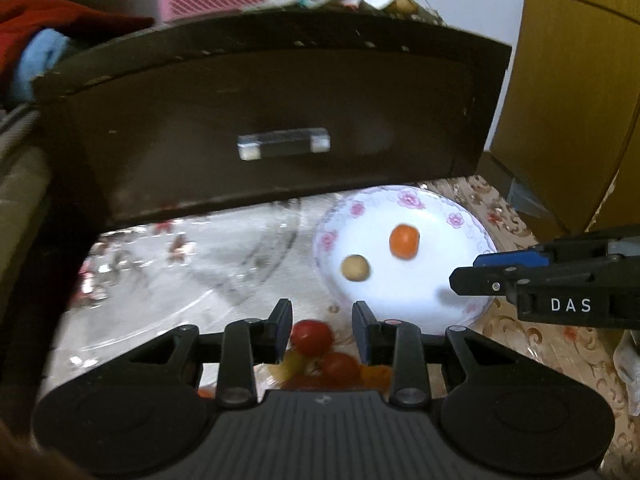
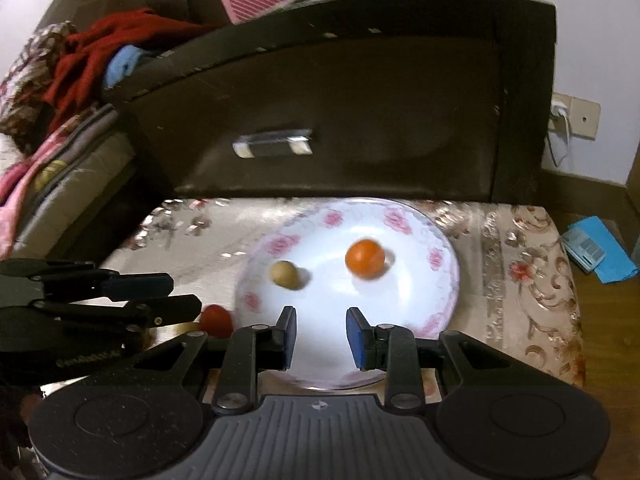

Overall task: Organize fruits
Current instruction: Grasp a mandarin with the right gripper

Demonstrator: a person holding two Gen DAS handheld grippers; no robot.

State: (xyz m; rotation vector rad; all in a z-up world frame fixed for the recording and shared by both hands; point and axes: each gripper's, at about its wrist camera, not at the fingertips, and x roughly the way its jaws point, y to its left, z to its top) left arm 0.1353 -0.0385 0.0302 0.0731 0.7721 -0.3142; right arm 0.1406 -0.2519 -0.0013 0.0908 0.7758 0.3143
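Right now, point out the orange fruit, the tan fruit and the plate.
orange fruit (image 2: 365,258): right wrist view, its middle.
tan fruit (image 2: 285,274): right wrist view, its middle.
plate (image 2: 438,258): right wrist view, its flowered rim.

On the plate (image 2: 442,292) I see a longan (image 2: 285,275) left of a tangerine (image 2: 365,259). A cherry tomato (image 2: 215,320) lies left of the plate; a drawer front (image 2: 360,112) stands behind it.

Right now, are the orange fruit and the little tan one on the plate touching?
Apart. The right wrist view shows bare white plate between the orange fruit and the tan fruit.
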